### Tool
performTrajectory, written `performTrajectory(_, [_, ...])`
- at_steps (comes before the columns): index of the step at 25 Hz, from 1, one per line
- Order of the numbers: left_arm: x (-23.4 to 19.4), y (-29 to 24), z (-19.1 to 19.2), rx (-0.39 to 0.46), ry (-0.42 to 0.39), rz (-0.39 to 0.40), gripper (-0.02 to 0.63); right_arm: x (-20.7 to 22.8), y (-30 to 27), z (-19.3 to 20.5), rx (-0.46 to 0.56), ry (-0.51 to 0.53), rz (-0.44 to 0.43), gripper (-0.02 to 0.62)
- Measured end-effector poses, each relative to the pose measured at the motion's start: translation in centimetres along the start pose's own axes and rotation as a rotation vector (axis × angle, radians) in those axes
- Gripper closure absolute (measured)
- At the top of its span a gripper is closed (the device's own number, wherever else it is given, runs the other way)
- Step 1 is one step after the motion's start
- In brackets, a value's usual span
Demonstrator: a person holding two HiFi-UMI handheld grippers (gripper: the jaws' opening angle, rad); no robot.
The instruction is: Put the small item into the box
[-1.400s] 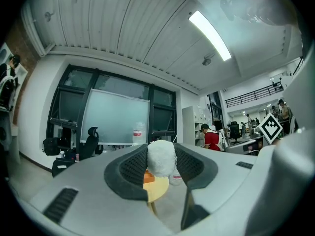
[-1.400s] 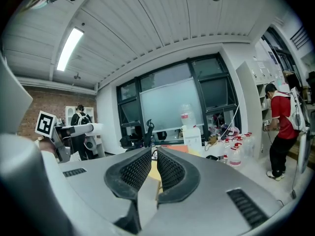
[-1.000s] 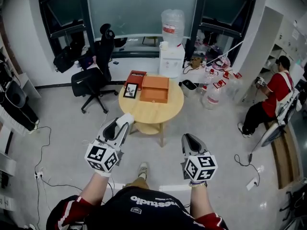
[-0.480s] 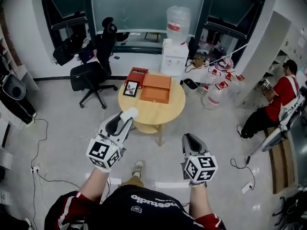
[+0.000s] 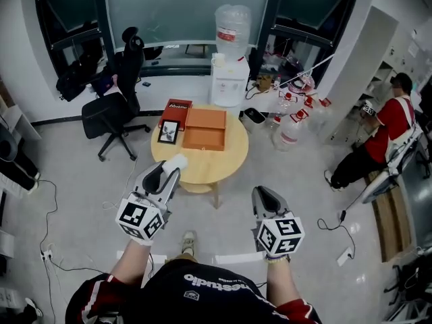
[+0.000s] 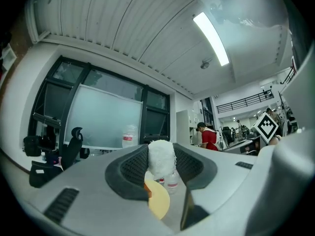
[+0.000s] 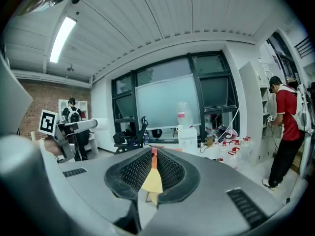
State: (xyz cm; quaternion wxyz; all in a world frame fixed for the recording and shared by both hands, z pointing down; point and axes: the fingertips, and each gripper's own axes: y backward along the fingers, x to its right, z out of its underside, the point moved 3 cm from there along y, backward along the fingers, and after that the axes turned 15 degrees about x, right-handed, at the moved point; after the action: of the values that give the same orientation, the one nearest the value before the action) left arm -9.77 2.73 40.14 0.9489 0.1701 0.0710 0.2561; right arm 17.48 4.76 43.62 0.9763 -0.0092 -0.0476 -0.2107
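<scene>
An orange box (image 5: 204, 128) lies on a round wooden table (image 5: 223, 160) ahead of me in the head view. My left gripper (image 5: 174, 169) is held out level, its tip at the table's near edge, shut on a small white fluffy item (image 5: 177, 161). In the left gripper view that item (image 6: 161, 157) stands upright between the dark pads of the gripper (image 6: 161, 167). My right gripper (image 5: 262, 193) hangs short of the table, to its right. In the right gripper view the jaws of this gripper (image 7: 153, 157) stand together with nothing in them.
A red box (image 5: 175, 106) and a small picture frame (image 5: 169, 131) lie left of the orange box. Around the table are an office chair (image 5: 111, 106), a water dispenser (image 5: 226, 79), water bottles (image 5: 290, 123) on the floor and a seated person in red (image 5: 388, 123).
Both grippers have come closer to the table, which now lies nearer and more to the left in the head view. The left gripper still holds the white item.
</scene>
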Motion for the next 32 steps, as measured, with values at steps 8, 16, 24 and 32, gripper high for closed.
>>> performTrajectory(8, [-4.0, -3.6, 1.5, -0.032, 0.029, 0.014, 0.44, 0.5, -5.8, -0.6, -0.018, -0.003, -0.009, 0.538])
performTrajectory(16, [-7.9, -7.1, 2.5, -0.053, 0.046, 0.059, 0.442, 0.0, -11.5, -1.0, -0.044, 0.002, -0.017, 0.538])
performTrajectory(24, [-11.9, -10.1, 3.7, -0.058, 0.047, 0.101, 0.449, -0.5, -16.8, -1.5, -0.05, 0.023, -0.013, 0.538])
performTrajectory(32, [-15.5, -12.9, 5.5, -0.072, 0.087, 0.145, 0.451, -0.7, -21.5, -1.5, -0.04, 0.032, 0.009, 0.54])
